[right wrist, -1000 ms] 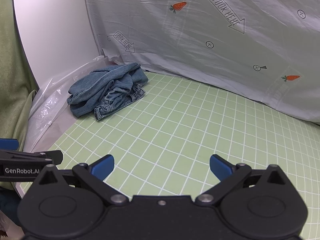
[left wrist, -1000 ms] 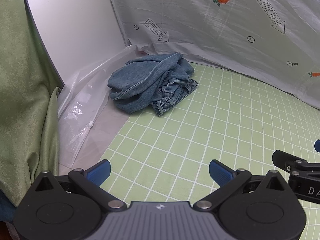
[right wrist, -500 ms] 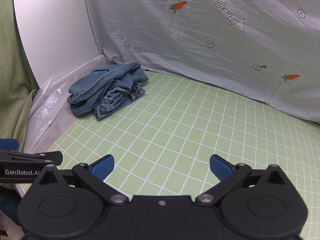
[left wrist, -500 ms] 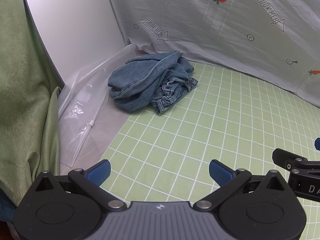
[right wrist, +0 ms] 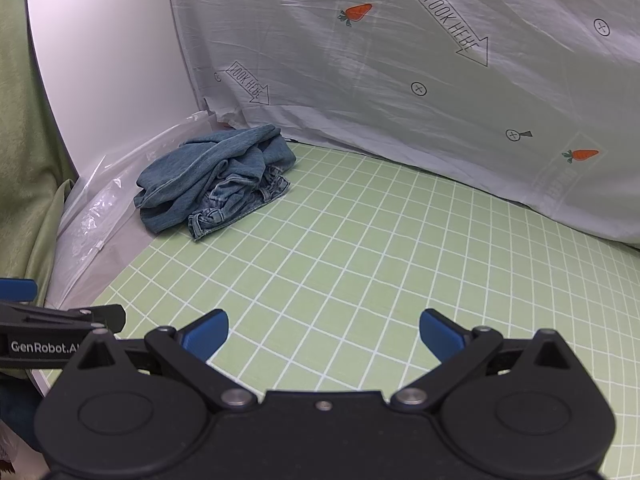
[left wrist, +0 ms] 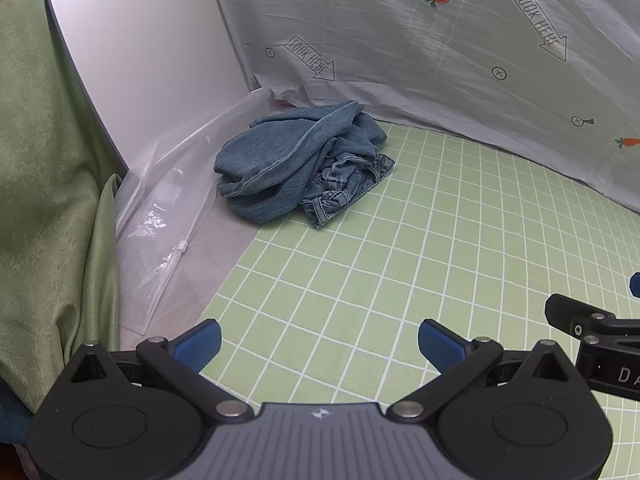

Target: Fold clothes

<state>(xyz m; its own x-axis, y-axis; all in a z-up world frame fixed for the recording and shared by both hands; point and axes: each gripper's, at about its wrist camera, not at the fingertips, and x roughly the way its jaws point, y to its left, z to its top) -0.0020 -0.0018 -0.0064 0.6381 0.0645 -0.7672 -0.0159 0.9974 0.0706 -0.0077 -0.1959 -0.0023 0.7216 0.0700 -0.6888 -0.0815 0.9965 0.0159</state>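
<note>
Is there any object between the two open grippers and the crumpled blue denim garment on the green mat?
No, nothing visible. Between the left gripper, the right gripper and the crumpled blue denim garment lies only bare green grid mat. The clear plastic bag lies left of that path.

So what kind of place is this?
Probably a staged recording table, not a lived-in room: a green grid mat, a printed sheet hung as backdrop, and crumpled jeans waiting to be folded.
</note>
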